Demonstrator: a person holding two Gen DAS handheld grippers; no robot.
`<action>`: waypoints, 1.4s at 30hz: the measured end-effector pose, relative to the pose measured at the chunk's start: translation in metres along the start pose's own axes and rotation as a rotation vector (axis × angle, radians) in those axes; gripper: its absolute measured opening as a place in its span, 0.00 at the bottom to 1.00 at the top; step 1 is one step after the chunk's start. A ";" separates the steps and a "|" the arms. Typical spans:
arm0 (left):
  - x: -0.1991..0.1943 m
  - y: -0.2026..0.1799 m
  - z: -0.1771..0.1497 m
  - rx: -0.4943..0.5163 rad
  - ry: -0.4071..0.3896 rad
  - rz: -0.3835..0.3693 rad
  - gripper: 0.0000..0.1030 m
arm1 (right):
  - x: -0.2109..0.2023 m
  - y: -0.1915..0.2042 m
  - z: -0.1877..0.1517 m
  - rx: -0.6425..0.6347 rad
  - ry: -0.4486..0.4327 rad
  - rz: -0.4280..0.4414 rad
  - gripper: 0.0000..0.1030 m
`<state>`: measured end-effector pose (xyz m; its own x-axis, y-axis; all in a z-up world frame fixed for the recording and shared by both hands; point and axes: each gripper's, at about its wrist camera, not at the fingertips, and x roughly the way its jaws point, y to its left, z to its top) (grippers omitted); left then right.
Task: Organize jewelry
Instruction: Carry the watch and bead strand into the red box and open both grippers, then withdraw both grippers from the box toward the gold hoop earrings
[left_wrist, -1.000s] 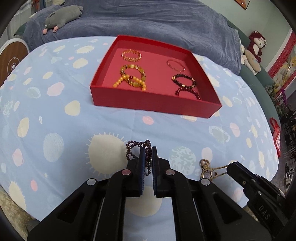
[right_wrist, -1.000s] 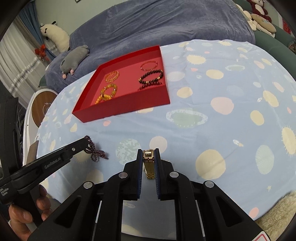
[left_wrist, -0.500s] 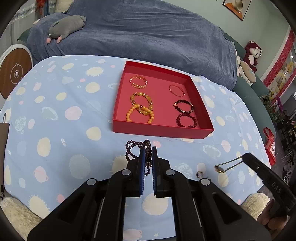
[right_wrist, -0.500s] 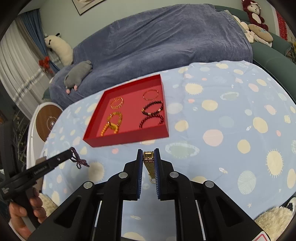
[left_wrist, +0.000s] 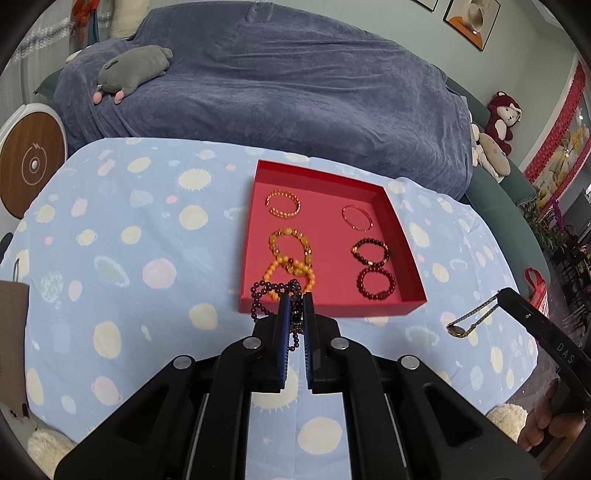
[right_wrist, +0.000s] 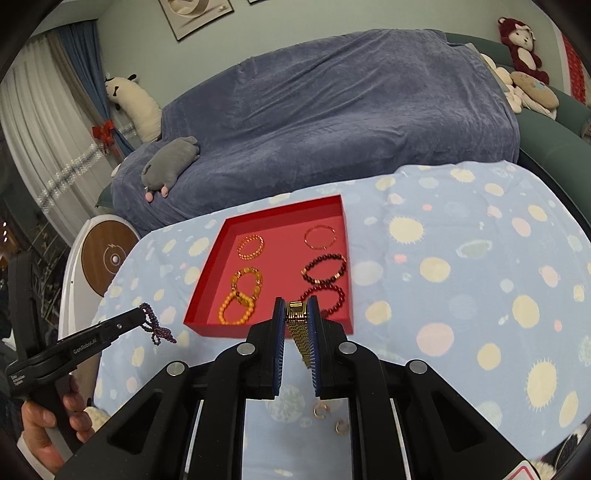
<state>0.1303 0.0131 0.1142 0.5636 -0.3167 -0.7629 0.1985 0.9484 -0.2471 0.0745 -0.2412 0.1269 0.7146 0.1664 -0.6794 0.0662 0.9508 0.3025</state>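
A red tray sits on the spotted blue cloth and holds several bead bracelets, yellow ones on its left and dark red ones on its right. My left gripper is shut on a dark purple bead bracelet and holds it in the air near the tray's front edge; it also shows in the right wrist view. My right gripper is shut on a gold link watch band, raised right of the tray's front corner; it also shows in the left wrist view.
Two small gold ear clips lie on the cloth below my right gripper. A sofa under a blue-grey cover stands behind the table, with a grey plush toy on it. A round white and wood device stands at the left.
Both grippers have risen from the cloth with their pieces and moved toward the tray. The tray now appears farther below and the view takes in more of the room.
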 end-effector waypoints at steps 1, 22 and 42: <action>0.003 -0.001 0.004 -0.001 0.000 0.000 0.06 | 0.004 0.003 0.004 -0.009 0.000 0.001 0.11; 0.144 -0.025 0.100 0.050 0.064 0.018 0.06 | 0.170 0.030 0.081 -0.029 0.108 0.008 0.11; 0.145 -0.023 0.091 0.075 0.069 0.061 0.37 | 0.153 0.027 0.079 -0.088 0.073 -0.005 0.15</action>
<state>0.2809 -0.0554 0.0636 0.5204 -0.2541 -0.8153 0.2259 0.9616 -0.1555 0.2406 -0.2102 0.0837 0.6618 0.1772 -0.7284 0.0061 0.9703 0.2417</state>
